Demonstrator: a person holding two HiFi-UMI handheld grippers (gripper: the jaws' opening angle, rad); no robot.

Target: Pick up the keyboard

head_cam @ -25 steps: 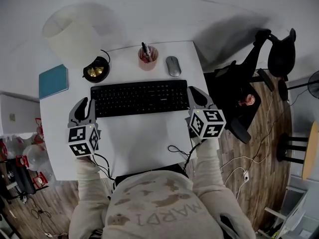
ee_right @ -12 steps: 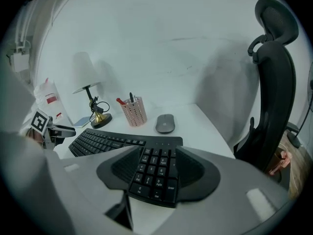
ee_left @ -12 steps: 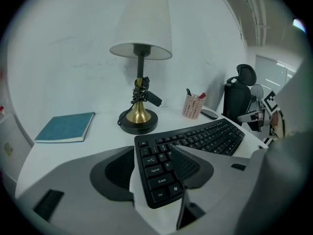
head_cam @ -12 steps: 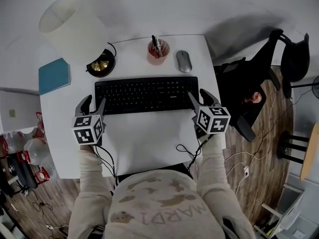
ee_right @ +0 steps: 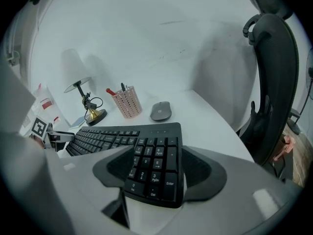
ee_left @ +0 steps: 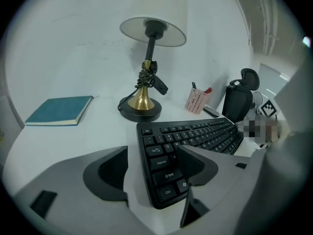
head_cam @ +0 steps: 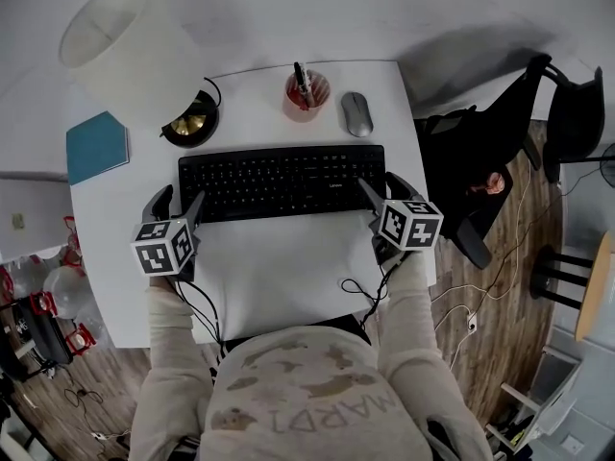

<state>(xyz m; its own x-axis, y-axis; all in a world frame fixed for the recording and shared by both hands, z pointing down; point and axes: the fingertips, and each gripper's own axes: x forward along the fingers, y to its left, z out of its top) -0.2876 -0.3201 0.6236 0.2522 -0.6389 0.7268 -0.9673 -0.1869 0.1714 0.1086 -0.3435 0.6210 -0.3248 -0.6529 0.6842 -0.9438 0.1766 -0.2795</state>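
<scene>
We hold both grippers low at the keyboard (head_cam: 281,181), which lies flat on the white table (head_cam: 279,267). Our left gripper (head_cam: 178,203) straddles the keyboard's left end and our right gripper (head_cam: 381,184) its right end. Both pairs of jaws have just been opening and stand wide apart, not clamped on it. Behind the keyboard stand the lamp (head_cam: 144,56), pen cup (head_cam: 306,96) and mouse (head_cam: 356,113).

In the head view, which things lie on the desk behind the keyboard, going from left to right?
Teal book → lamp base → pink pen cup → computer mouse.
</scene>
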